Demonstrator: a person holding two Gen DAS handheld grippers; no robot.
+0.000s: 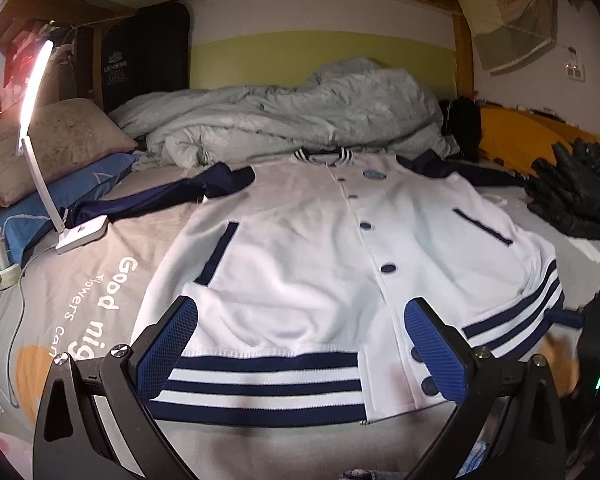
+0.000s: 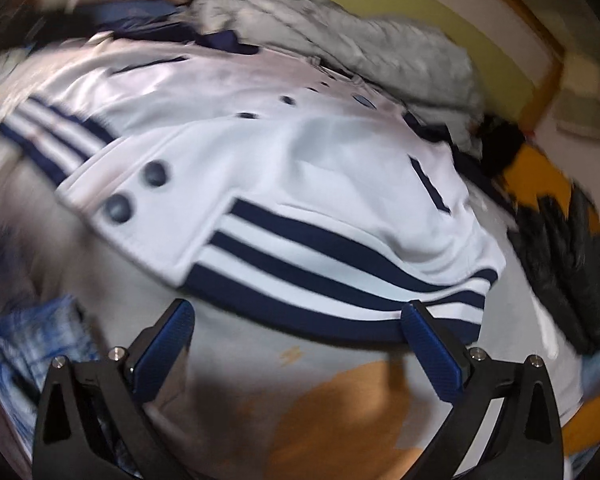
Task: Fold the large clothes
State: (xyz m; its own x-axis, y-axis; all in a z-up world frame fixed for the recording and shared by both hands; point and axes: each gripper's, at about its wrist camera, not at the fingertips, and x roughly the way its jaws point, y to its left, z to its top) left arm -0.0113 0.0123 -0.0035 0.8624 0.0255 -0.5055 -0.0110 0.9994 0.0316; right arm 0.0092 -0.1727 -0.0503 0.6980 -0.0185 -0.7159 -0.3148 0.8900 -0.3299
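Note:
A white baseball jacket [image 1: 300, 248] with navy sleeves, navy buttons and a navy-striped hem lies front up, spread flat on the bed, collar at the far end. My left gripper [image 1: 300, 320] is open and empty, hovering over the left half of the striped hem [image 1: 260, 384]. In the right wrist view the jacket [image 2: 300, 160] is seen tilted and blurred. My right gripper [image 2: 300, 320] is open and empty just in front of the right half of the striped hem [image 2: 340, 276]; its right fingertip [image 2: 416, 312] overlaps the hem's edge.
A grey sheet [image 1: 100, 280] with white lettering covers the bed. A lit white desk lamp [image 1: 80, 236] stands at the left by pillows [image 1: 52, 148]. A crumpled grey quilt [image 1: 284, 120] lies behind the jacket. A black padded jacket [image 1: 576, 196] lies at the right. Blue plaid cloth [image 2: 32, 344] sits near left.

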